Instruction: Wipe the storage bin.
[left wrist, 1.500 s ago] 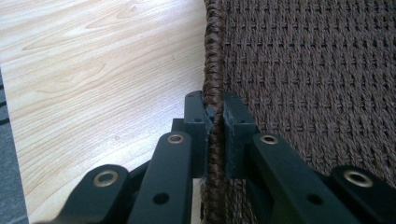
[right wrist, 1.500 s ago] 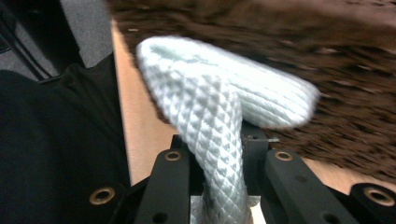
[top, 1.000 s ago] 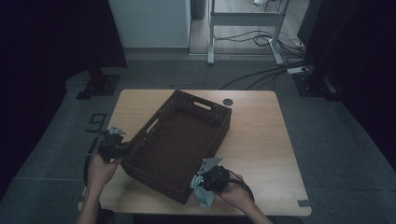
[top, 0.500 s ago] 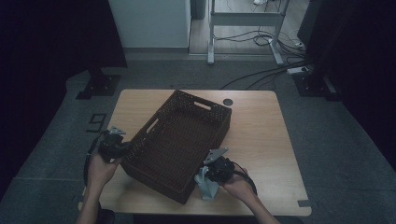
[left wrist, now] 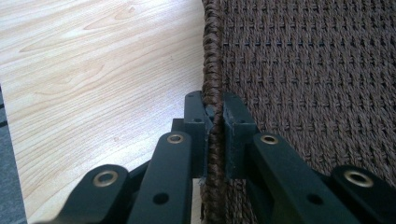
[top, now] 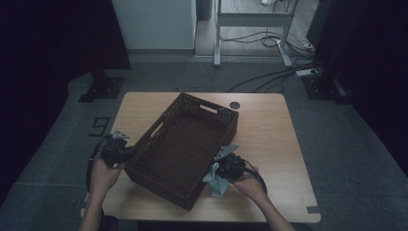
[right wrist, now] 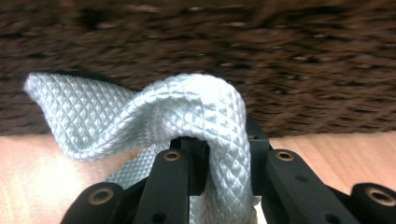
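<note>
Woven brown basket (top: 185,149) pinned at its left rim, pale cloth (top: 217,180) gripped at its right side.
Over at the tabletop's (top: 269,130) left edge, the left gripper (top: 117,153) has its jaws clamped tight on the basket rim, the braided edge squeezed between both pads (left wrist: 233,135) in the left gripper view. Across the middle sits the basket, turned at an angle, its near corner close to the front edge. On to the right: the right gripper (top: 227,168) is closed on a light grey-blue diamond-textured cloth, which loops up over the jaws and hangs against the basket's outer wall, near the front edge.
</note>
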A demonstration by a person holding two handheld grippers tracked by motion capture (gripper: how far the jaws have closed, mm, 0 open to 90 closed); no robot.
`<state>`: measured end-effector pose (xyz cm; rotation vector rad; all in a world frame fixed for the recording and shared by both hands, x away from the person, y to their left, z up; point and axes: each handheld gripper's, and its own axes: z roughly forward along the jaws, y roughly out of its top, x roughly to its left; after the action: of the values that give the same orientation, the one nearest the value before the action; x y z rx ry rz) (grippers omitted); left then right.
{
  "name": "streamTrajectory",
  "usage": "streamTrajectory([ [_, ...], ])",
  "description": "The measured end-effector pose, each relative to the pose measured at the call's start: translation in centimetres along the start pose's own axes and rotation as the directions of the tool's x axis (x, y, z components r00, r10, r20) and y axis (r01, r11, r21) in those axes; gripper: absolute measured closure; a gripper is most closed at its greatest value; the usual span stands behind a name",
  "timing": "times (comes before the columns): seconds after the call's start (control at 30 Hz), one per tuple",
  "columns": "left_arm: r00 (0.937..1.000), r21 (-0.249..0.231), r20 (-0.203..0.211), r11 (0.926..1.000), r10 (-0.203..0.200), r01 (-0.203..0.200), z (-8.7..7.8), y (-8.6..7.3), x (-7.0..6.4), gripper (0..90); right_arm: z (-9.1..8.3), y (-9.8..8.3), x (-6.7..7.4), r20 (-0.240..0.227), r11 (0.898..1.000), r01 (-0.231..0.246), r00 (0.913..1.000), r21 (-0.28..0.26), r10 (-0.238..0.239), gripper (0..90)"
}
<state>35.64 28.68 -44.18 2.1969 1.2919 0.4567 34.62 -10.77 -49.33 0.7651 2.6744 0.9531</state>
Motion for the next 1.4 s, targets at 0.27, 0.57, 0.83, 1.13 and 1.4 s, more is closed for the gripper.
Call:
streamTrajectory([
  [0.27,1.0,0.001,0.002,1.0,-0.001,0.001,0.0,0.0,0.0,82.3,0.0,0.0,-1.5,0.028,1.0,-0.021,0.9994,0.006,0.021,75.7],
  [0.57,1.0,0.004,-0.004,1.0,0.004,-0.004,0.0,0.1,-0.1,82.3,-0.3,0.3,-3.1,0.047,0.999,-0.044,0.9979,0.002,0.043,75.6],
  [0.83,0.9998,0.01,-0.011,0.9998,0.018,-0.018,0.1,0.1,-0.2,82.3,-0.7,0.5,-5.0,0.093,0.996,-0.086,0.9919,-0.011,0.087,75.7],
  [1.13,0.9996,0.015,-0.002,0.9995,0.028,-0.028,0.1,0.1,-0.1,82.2,-1.0,1.1,-6.8,0.134,0.993,-0.117,0.984,-0.016,0.118,75.7],
  [1.4,0.9994,0.019,-0.004,0.9992,0.035,-0.035,0.1,0.2,-0.1,82.2,-0.6,1.3,-8.2,0.162,0.99,-0.14,0.977,-0.01,0.139,75.7],
])
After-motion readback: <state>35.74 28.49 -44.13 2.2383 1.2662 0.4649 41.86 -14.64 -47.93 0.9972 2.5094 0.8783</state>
